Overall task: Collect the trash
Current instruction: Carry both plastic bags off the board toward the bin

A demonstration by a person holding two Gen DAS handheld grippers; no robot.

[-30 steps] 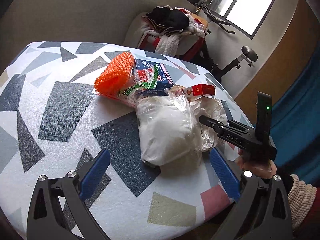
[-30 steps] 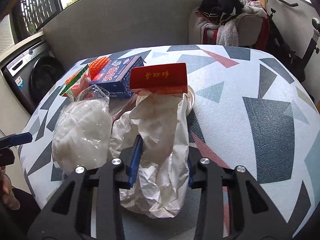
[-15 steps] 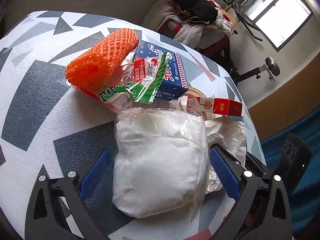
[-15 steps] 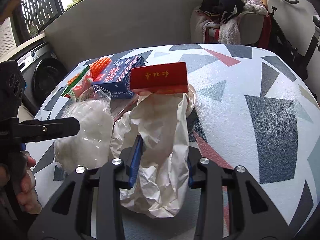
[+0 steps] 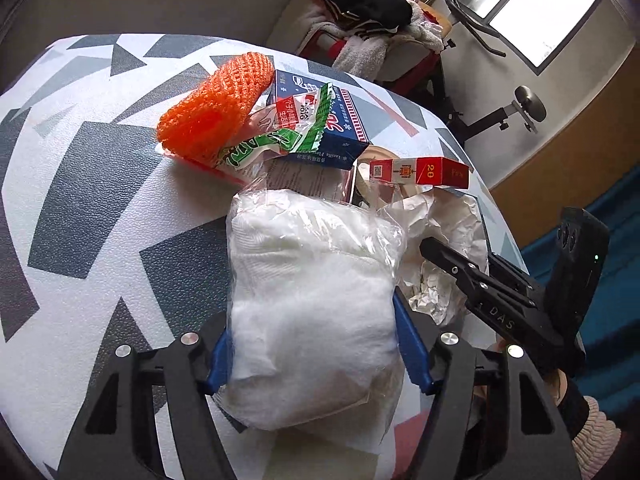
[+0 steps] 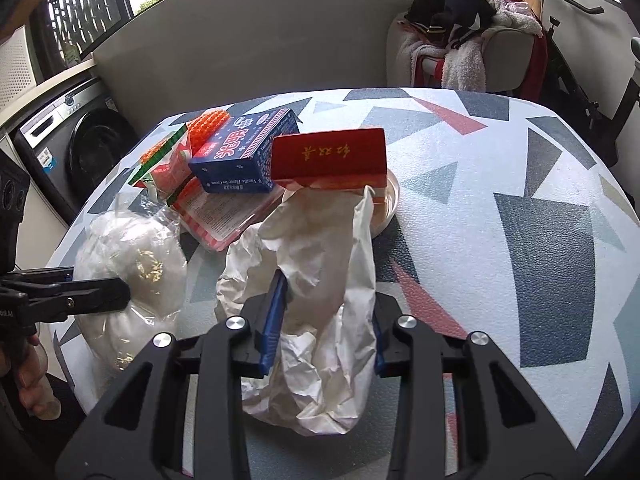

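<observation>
A clear plastic bag of white wadding (image 5: 312,304) lies on the patterned table, and my left gripper (image 5: 316,344) is shut on it, blue pads pressing both sides. It also shows in the right wrist view (image 6: 132,264). My right gripper (image 6: 326,320) is shut on a crumpled white paper bag (image 6: 324,280), also seen in the left wrist view (image 5: 436,228). Behind lie an orange foam net (image 5: 216,108), a green-red snack wrapper (image 5: 288,132), a blue carton (image 6: 244,152) and a red cigarette box (image 6: 328,158).
The table (image 6: 540,208) has a white, grey and red geometric cover. A small white dish (image 6: 390,204) sits under the red box. A washing machine (image 6: 76,148) stands left, a chair piled with clothes (image 6: 464,32) behind, exercise equipment (image 5: 504,112) beyond.
My left gripper moved forward around the wadding bag and closed on it. My right gripper stayed shut on the paper bag.
</observation>
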